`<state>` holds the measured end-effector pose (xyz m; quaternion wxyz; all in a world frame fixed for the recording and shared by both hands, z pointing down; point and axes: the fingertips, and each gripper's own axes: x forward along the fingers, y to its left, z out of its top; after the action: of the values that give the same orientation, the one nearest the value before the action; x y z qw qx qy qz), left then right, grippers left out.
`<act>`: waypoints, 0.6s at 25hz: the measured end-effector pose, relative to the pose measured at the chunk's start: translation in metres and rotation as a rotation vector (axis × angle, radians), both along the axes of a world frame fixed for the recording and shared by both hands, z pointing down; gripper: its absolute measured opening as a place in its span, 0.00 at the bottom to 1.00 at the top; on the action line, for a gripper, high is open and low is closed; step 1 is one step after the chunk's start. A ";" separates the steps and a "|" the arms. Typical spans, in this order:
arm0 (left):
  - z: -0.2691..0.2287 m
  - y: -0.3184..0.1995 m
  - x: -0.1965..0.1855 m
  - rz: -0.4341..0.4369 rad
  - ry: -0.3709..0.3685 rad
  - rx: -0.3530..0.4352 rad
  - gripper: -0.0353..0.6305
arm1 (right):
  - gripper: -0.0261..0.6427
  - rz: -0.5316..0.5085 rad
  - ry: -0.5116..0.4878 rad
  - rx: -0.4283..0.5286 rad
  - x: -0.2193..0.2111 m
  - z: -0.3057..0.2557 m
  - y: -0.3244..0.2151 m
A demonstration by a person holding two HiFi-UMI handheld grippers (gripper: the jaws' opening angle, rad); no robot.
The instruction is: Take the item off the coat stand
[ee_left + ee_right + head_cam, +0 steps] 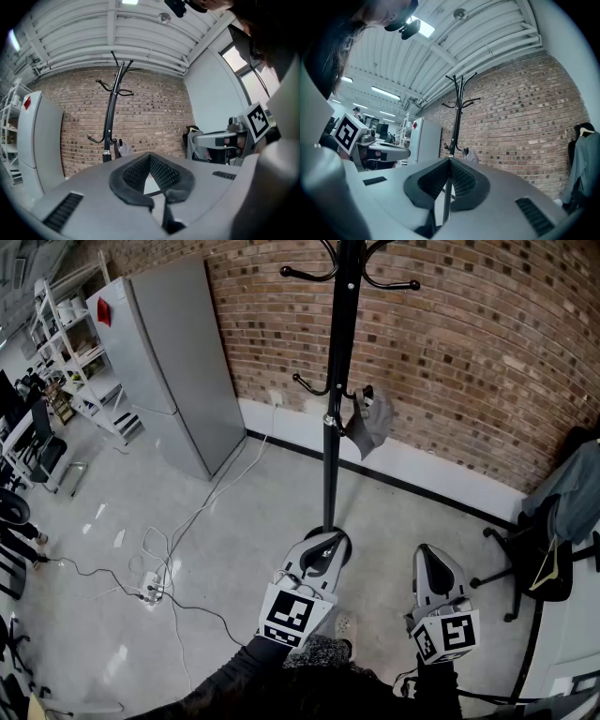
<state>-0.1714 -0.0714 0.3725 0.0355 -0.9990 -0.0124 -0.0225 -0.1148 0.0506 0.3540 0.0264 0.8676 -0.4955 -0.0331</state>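
Closest to the head camera, the left gripper (325, 542) and right gripper (425, 555) point forward side by side above the floor (234, 549). Each carries a cube with black-and-white square markers, and no words can be read on them. In its own view the left gripper (150, 157) has its jaws pressed together at the tips with nothing between them. The right gripper (449, 161) is clenched the same way and is also empty.

The black coat stand (330, 427) rises ahead against the brick wall (487, 343). A grey cloth item (370, 423) hangs from one of its lower hooks, well apart from both grippers. It shows small beside the pole in the left gripper view (123, 148) and in the right gripper view (471, 155).

A grey fridge (178, 362) to the left bears a red sticker (103, 312) whose print is too small to read.

Only the head view shows the cables (187, 521) and the power strip (150, 592) on the floor. Only the gripper views show the ribbed white ceiling (117, 37). A jacket (583, 157) hangs at the right.
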 end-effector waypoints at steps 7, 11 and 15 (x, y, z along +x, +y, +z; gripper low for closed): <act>0.012 -0.016 0.052 -0.007 0.001 -0.015 0.05 | 0.05 -0.016 0.006 -0.009 0.049 0.009 -0.019; 0.009 -0.023 0.087 -0.011 -0.001 -0.017 0.05 | 0.05 -0.025 0.005 -0.012 0.085 0.007 -0.028; 0.011 -0.031 0.116 -0.029 -0.011 -0.024 0.05 | 0.05 -0.049 -0.004 -0.014 0.117 0.007 -0.039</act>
<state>-0.0557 -0.1024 0.3834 0.0228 -0.9993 0.0017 -0.0283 0.0023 0.0115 0.3613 0.0310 0.8550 -0.5168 -0.0286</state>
